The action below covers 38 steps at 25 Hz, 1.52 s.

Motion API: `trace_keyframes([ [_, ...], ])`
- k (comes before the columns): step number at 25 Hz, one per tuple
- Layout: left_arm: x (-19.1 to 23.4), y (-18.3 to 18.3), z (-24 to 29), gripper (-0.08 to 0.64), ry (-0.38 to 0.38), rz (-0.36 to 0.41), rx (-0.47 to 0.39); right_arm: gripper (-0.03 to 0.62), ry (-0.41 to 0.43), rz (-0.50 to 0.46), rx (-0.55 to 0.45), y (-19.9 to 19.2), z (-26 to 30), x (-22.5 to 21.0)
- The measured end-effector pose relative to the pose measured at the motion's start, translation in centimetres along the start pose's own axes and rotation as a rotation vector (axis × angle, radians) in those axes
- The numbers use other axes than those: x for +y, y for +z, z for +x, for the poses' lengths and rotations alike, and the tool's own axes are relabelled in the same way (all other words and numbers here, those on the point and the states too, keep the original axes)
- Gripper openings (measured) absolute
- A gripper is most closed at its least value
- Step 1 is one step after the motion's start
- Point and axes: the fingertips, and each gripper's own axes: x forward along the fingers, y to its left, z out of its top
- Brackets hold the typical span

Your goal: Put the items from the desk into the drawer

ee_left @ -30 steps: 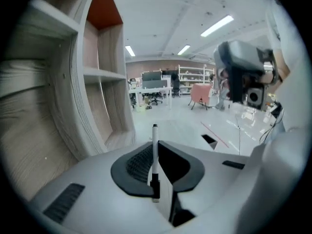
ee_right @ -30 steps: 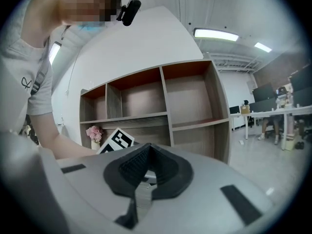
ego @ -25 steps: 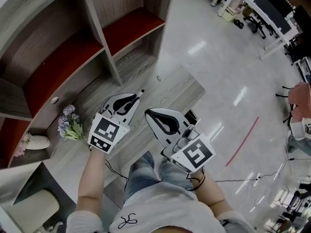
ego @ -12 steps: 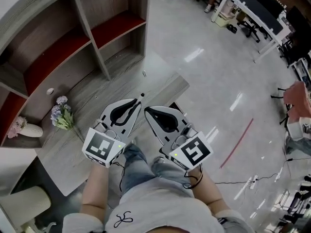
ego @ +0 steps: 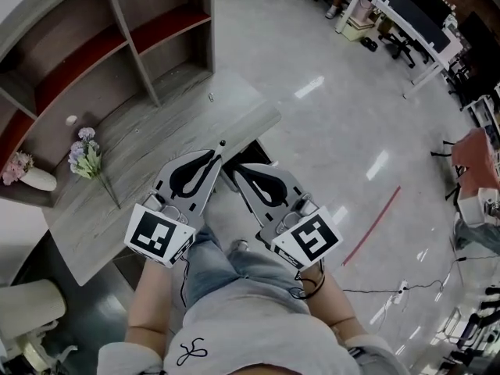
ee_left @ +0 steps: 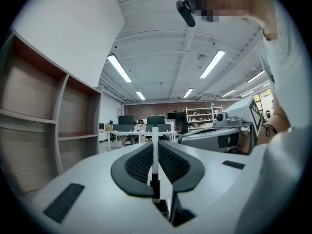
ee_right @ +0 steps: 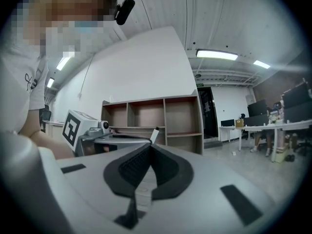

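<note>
My left gripper (ego: pixel 216 153) is shut on a thin white pen with a black end (ee_left: pixel 155 152), which stands straight up between the jaws. The pen's tip (ego: pixel 223 143) pokes out past the jaws over the front edge of the grey wood desk (ego: pixel 156 143). My right gripper (ego: pixel 237 169) is shut with nothing in it and sits close beside the left one, just off the desk's edge. The right gripper view shows the pen's tip (ee_right: pixel 154 134) above the left gripper. A bunch of lilac flowers (ego: pixel 84 158) lies on the desk at left. No drawer shows clearly.
A wooden shelf unit with red boards (ego: pixel 117 37) stands behind the desk. A white vase with pink flowers (ego: pixel 31 180) sits at the far left. A small clip (ego: pixel 211 97) and a white round knob (ego: pixel 71 119) rest on the desk. Shiny floor (ego: pixel 336 131) lies to the right.
The view has pulled back from the desk. Both grippers have drawn toward the person's lap and closer together, from over the desk top to its front edge. Jaws stay shut.
</note>
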Motion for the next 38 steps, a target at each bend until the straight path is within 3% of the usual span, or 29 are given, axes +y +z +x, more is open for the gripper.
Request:
trace_keyframes([
  [8, -3.6, -1.2, 0.8, 0.041, 0.021, -0.015, -0.029, 0.008, -0.042, 0.046, 0.002, -1.5, -4.6, -1.3],
  [23, -3.7, -7.8, 6.5, 0.041, -0.084, -0.040, -0.084, 0.008, -0.171, 0.151, 0.063, -6.0, -6.6, -5.1],
  [31, -2.9, -14.4, 9.1, 0.041, -0.112, -0.047, 0.017, 0.008, -0.183, 0.181, 0.097, -8.7, -5.9, -5.4],
  [38, -3.7, -20.8, 10.6, 0.041, -0.179, 0.054, 0.138, 0.008, -0.189, 0.209, 0.133, -11.2, -5.9, -6.1],
])
